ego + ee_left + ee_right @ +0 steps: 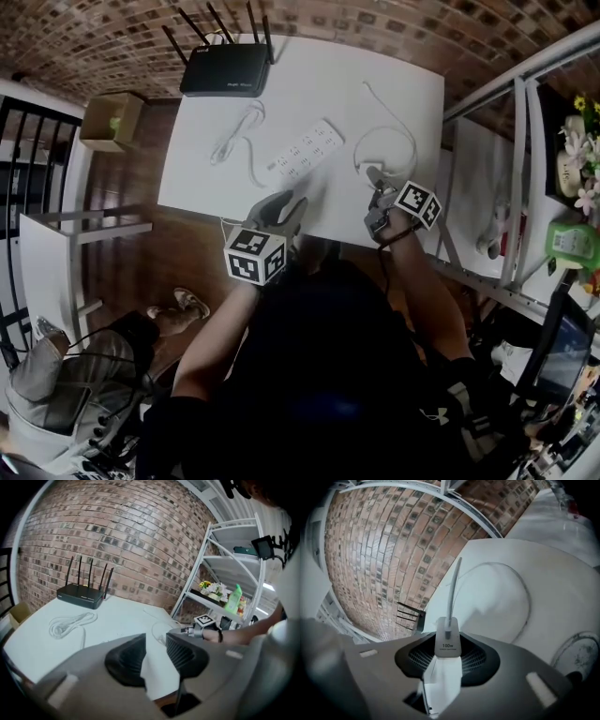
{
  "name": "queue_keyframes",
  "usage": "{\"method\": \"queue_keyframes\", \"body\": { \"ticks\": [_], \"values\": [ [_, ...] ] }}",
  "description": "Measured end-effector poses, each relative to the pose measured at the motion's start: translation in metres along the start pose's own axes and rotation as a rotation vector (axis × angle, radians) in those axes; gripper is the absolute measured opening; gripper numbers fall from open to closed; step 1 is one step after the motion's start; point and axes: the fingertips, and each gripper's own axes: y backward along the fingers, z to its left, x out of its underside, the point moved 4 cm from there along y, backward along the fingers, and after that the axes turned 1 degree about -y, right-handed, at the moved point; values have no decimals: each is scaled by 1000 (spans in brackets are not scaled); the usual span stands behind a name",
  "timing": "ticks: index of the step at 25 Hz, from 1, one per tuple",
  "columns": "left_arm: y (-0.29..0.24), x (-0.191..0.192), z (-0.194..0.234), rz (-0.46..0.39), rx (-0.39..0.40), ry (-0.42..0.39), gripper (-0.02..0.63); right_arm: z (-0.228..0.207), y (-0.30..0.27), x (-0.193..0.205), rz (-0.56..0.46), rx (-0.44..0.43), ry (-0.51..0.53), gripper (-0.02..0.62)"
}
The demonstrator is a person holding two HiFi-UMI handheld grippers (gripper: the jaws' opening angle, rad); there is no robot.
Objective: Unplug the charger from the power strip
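Note:
A white power strip [305,150] lies slantwise in the middle of the white table [394,75], its cord running to a coiled bundle [234,133]. My right gripper [377,195] is near the table's front right, shut on a white charger [447,645] marked 100W. The charger's thin cable [453,588] runs forward from it and loops over the table [389,141]. The charger is well apart from the strip. My left gripper [286,208] hovers at the front edge just below the strip, jaws open [154,641] with only bare table showing between them.
A black router [225,68] with several antennas stands at the table's far edge. A white metal shelf [520,187] with flowers and a green bottle [572,242] stands to the right. A cardboard box [111,120] and a seated person [56,375] are on the floor at left.

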Motion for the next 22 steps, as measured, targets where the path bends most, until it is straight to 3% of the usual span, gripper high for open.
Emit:
{"method": "queue_keyframes", "body": {
  "ticks": [4,10,14,22],
  "values": [
    [2,4,0,9,-2,7,135,-9,-3,1,-3,20,-56,144],
    [2,4,0,9,-3,3,135,-10,-6,3,21,68,-14,146],
    [1,2,-1,9,4,0,135,-10,-3,3,36,125,24,209],
    [2,4,-2,15,15,-1,135,-10,8,2,42,253,124,266]
  ]
}}
